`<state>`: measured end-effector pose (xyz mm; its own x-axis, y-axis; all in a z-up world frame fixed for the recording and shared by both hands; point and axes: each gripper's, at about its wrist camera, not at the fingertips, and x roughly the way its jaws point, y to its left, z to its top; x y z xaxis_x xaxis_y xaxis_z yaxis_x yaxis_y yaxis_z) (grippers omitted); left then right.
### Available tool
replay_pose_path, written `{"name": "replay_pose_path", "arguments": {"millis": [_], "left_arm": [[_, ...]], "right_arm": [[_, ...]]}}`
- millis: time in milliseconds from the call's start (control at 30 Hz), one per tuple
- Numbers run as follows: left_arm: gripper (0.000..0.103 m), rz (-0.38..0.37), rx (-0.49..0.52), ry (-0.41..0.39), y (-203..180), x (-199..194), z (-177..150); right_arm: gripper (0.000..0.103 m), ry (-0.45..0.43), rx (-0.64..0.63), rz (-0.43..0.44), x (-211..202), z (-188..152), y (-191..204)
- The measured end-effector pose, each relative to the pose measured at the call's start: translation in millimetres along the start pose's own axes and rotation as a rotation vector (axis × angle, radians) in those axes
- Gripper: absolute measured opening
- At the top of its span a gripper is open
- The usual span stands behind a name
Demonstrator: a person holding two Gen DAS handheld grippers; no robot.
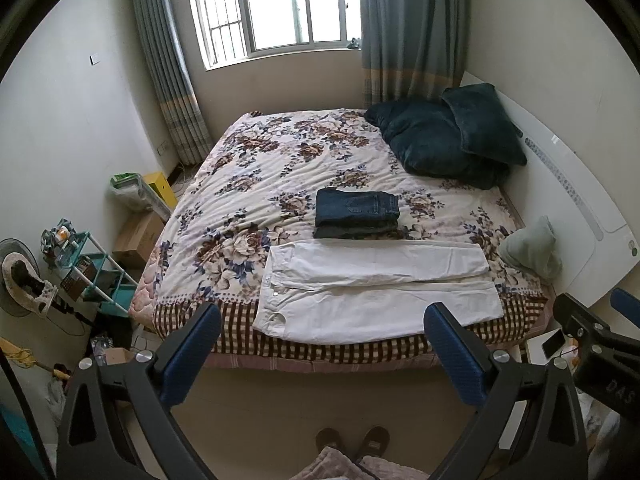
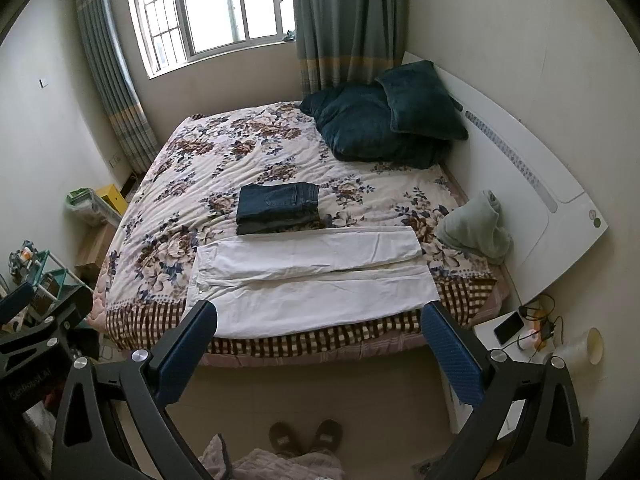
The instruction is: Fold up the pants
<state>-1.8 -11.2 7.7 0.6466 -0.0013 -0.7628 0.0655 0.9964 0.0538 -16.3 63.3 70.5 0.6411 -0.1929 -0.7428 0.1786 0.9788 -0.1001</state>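
One pair of white pants [image 1: 376, 294] lies flat along the near edge of the bed [image 1: 280, 168], waistband to the left and both legs stretched out to the right, the far leg lapping slightly over the near one. Just behind them sits a stack of folded dark jeans [image 1: 356, 214], touching or almost touching the white pair's far edge; how many pairs are in the stack cannot be told. Two dark teal pillows [image 1: 452, 136] are piled at the head of the bed against the white headboard [image 1: 576, 216], and one crumpled pale green cloth [image 1: 532, 250] lies on the quilt beside the pant cuffs. Nothing rests on top of the white pants. Both tongs hover above the floor in front of the bed, holding nothing: the left tongs [image 1: 322, 330] have their blue-padded fingers spread wide apart, and the right tongs [image 2: 320, 328] are likewise spread wide. Two brown slippers [image 2: 306, 438] show on the floor below, next to a pinkish garment. To the right of the bed stands a small white nightstand [image 2: 486, 332] carrying one black phone [image 2: 508, 328] and some cables. To the left are a teal shelf rack [image 1: 100, 280], a cardboard box [image 1: 138, 238] and a yellow box [image 1: 162, 188]. One window [image 1: 272, 8] with grey-blue curtains either side lights the far wall.
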Motion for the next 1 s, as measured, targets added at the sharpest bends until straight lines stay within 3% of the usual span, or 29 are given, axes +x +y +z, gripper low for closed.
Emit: {"name": "replay_pose_path", "arguments": {"millis": [1000], "left_arm": [[0.103, -0.002, 0.004, -0.003, 1.6, -1.6, -1.1]], "right_arm": [[0.103, -0.002, 0.005, 0.001, -0.4, -0.7, 1.6]]}}
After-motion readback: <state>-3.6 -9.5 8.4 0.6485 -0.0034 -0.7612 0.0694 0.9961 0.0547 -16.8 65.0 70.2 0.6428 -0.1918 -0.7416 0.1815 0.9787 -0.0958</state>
